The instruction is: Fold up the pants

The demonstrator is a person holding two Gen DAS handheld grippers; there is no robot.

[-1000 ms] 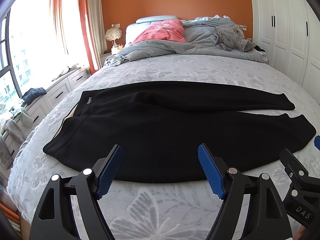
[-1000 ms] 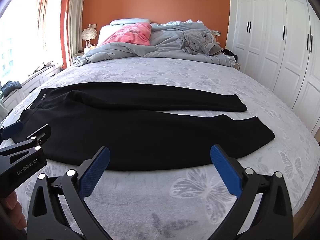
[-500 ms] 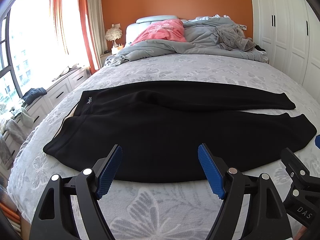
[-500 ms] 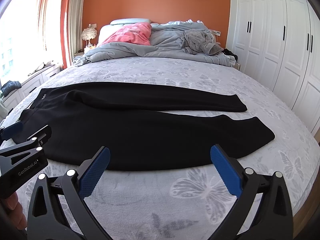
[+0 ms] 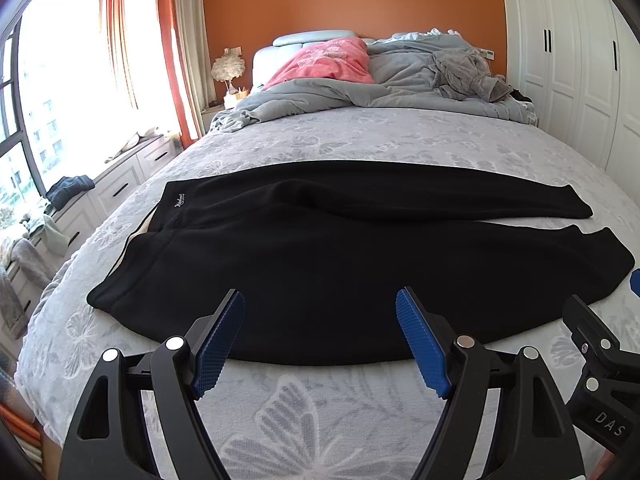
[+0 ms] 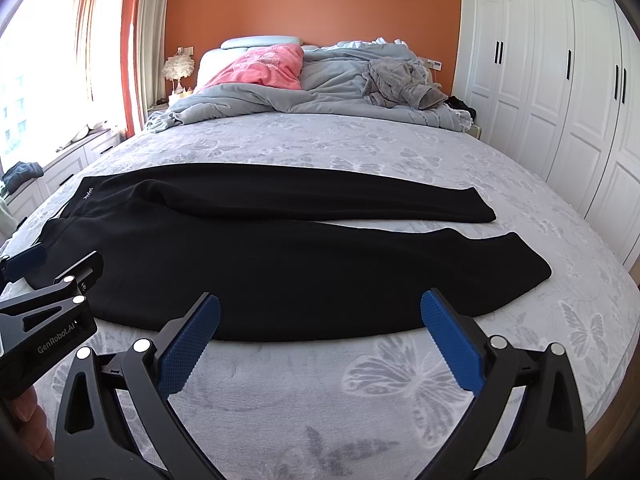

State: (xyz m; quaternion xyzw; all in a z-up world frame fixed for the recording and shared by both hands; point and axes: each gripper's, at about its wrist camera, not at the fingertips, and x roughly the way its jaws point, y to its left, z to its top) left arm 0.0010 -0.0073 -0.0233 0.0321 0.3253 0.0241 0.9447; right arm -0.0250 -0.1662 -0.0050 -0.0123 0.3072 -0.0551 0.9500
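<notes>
Because the black pants [image 5: 340, 264] lay lengthwise across the bed [image 5: 360, 144], just ahead of both claws, I judged the near hem the target. My left claw [image 5: 320, 340] sat nearer the waistband (left end), my right claw [image 6: 320, 336] nearer the cuffs, both gaping wide and empty.

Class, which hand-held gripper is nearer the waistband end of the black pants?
Left. The left hand-held gripper hangs open toward the waistband; the right hand-held gripper hangs open toward the leg cuffs.

My pads [image 5: 420, 346] are blue; black pants [image 5: 340, 264] lie on grey butterfly-print bedding [image 5: 304, 412]; far wall [image 5: 352, 8] orange, pillow [image 5: 324, 62] pink.
</notes>
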